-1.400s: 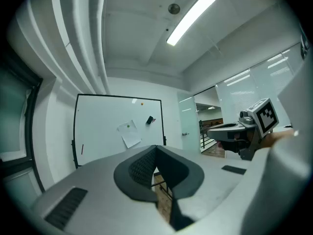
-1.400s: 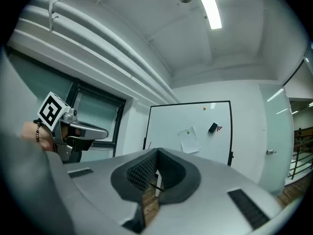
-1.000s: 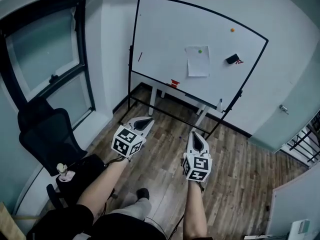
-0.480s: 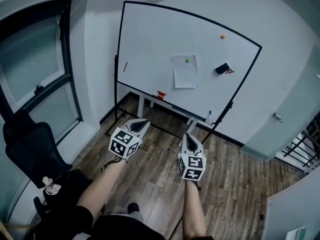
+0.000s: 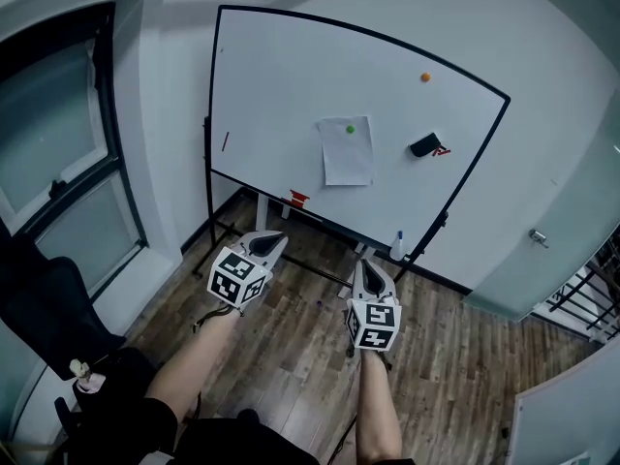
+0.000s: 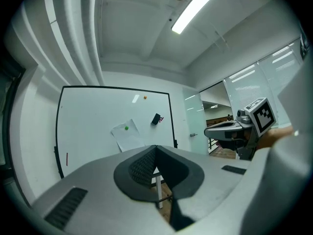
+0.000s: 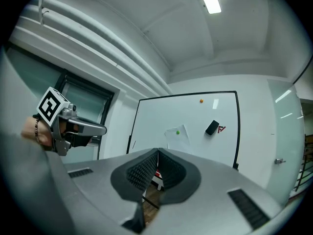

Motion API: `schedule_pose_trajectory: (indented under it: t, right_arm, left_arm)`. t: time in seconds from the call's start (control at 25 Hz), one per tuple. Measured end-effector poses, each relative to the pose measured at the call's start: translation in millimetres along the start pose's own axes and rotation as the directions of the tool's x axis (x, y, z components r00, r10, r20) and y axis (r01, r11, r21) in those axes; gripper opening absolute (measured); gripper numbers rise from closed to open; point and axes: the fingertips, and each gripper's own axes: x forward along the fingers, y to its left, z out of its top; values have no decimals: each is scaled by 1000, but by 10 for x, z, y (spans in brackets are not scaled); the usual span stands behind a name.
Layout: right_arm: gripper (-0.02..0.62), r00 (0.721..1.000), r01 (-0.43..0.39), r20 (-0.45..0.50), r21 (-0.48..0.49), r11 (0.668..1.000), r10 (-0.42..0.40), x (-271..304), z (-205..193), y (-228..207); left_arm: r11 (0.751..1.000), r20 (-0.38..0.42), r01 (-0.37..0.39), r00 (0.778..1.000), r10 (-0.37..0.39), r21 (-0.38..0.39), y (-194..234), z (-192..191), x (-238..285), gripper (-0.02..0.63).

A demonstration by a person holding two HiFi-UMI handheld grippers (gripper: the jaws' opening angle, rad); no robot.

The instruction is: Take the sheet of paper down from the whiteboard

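Observation:
A white sheet of paper hangs on the whiteboard, pinned near its top by a green magnet. The paper and the paper also show in both gripper views. My left gripper and right gripper are held level side by side, well short of the board and pointing toward it. Both are shut with nothing between their jaws. In the gripper views the left gripper and the right gripper have their pads pressed together.
On the board are an orange magnet, a black eraser and a red marker. A red object and a bottle rest on its tray. A window and a black chair are at left, a door at right.
Both grippers and the head have moved toward the whiteboard, so the board and paper look larger and nearer. The chair has slid toward the left edge. Both jaws stay shut.

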Motion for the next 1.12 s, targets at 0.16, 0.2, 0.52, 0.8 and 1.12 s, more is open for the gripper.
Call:
schedule_pose_trajectory:
  t: [0.16,0.2,0.52,0.8,1.12]
  right_arm:
    - [23,1000,-1,4,22,1000,1,197,-68,-108]
    - [23,1000,-3,3,29,1000,3,242,-89,-131]
    - [23,1000,-25,-15,104,994,27,606,-235,-287]
    - [23,1000,-29,1,177,984,29,1052,-286,-604]
    - [24,995,-94,2,181,979,95,1789,-207,-973]
  left_arm:
    - [1000,-11,1,1000,-1,11,115,-34,235,20]
    - [1000,-15,-2,1000,2,12,143,-45,283,20]
    - [1000,-45,-12,999,12,-3,311,-148,543,20]
    - [998,-3,-51,999,51,-48,556,21,895,20]
    - [994,-37,-89,996,87,-58,917,7,1496,20]
